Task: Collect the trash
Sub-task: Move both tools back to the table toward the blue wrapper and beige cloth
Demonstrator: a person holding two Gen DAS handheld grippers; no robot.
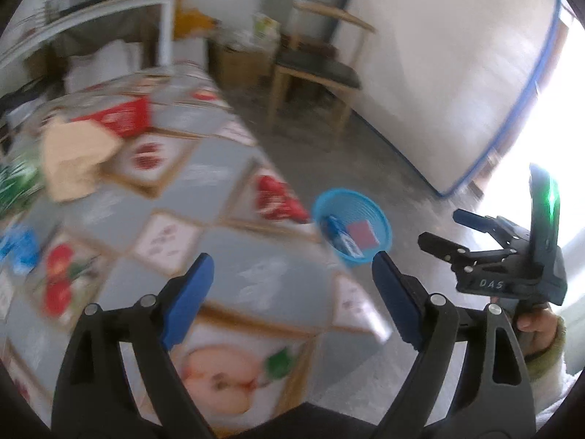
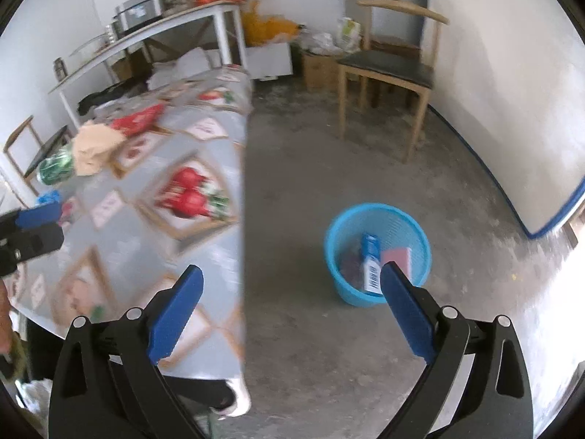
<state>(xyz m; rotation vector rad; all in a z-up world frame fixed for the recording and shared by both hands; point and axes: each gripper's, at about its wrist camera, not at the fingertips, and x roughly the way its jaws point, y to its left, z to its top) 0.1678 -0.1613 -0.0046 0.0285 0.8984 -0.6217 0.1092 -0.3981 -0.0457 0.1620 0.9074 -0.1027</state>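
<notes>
Left gripper (image 1: 292,289) and right gripper (image 2: 292,303): fingers held wide apart, nothing clamped; blue wastebasket (image 2: 380,216) seen beyond the right finger of each.

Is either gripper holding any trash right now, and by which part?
Neither. The left gripper and right gripper are both open with nothing between their jaws.

Your two wrist views look steeply down along their tongs from above: left over the bench (image 1: 226,168), right beyond its edge. Both share the blue bin (image 2: 378,252) and chair (image 2: 387,69).
</notes>
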